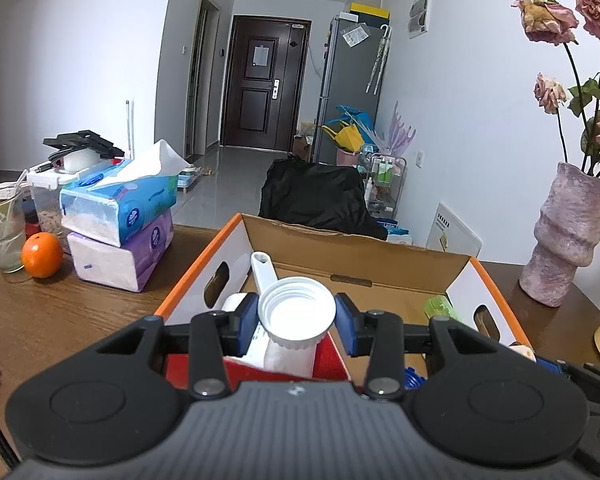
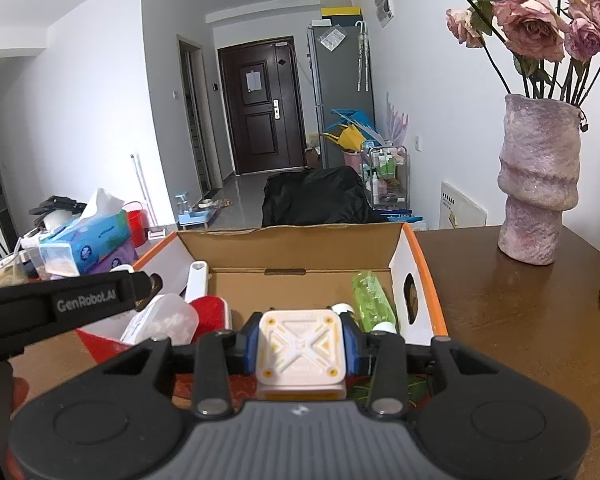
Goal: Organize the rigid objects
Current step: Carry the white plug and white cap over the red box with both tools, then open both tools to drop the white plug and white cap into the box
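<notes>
Both grippers loaded and hanging over the cardboard box (image 2: 300, 246) on the wooden table (image 2: 520, 320). Left gripper (image 1: 296, 320) clamped on a white jar (image 1: 296, 314), mouth facing the camera, above the red tray (image 1: 332, 356) and white scoop (image 1: 262, 270) already inside. Right gripper (image 2: 302, 342) pinching a white square block (image 2: 302, 346) with yellow dots, just beside the green bottle (image 2: 370, 298) lying along the right wall. Best bet for the drop: lower each piece into a bare patch of box floor, no letting go from up high. Probably smart to keep the block clear of the bottle, and the jar off the scoop handle. One release at a time too, since the two tools sit close together here.
</notes>
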`<control>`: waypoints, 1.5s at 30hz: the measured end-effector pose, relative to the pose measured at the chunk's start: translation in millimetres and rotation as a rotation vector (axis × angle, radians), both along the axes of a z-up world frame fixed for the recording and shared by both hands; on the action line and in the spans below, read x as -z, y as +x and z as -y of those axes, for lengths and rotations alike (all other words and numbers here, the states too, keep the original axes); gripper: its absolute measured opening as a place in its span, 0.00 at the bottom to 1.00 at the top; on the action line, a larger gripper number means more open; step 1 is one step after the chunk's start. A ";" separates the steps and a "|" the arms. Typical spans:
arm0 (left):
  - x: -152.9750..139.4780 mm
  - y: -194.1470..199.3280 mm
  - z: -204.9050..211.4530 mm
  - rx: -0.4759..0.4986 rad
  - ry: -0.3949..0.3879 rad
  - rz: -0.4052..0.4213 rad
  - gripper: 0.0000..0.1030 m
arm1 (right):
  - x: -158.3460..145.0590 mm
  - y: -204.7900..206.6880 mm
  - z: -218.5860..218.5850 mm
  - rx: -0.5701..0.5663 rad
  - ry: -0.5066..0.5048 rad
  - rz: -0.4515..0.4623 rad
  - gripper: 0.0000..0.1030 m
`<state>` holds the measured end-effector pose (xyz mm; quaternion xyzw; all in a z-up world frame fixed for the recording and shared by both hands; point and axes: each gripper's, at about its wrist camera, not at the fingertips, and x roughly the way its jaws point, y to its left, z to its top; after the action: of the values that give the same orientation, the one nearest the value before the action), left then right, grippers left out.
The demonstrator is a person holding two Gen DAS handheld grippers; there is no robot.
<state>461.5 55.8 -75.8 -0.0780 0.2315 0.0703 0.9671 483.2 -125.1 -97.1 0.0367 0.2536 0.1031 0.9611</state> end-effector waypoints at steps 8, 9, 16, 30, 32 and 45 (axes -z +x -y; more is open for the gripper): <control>3.1 27.0 1.9 0.010 0.017 -0.005 0.41 | 4.0 20.2 -2.8 0.009 -0.014 -0.003 0.37; 3.6 29.8 2.0 0.010 0.021 -0.005 0.41 | 3.9 22.0 -3.5 0.010 -0.015 -0.002 0.37; 5.1 44.4 0.8 0.014 0.030 0.001 0.41 | 6.1 40.1 -6.2 0.014 -0.023 -0.001 0.37; 10.6 73.7 -5.2 0.010 0.054 -0.007 0.41 | 12.0 75.5 -13.8 0.024 -0.048 -0.005 0.37; 11.3 76.0 -5.2 0.011 0.055 -0.006 0.41 | 13.1 78.7 -15.2 0.025 -0.050 -0.005 0.37; 19.6 96.2 0.4 0.021 0.074 -0.025 0.41 | 19.5 98.6 -24.4 0.035 -0.070 -0.007 0.37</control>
<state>557.7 55.4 -95.3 -0.0391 0.2416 0.0698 0.9671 581.8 -100.6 -116.6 0.0080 0.2600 0.0773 0.9625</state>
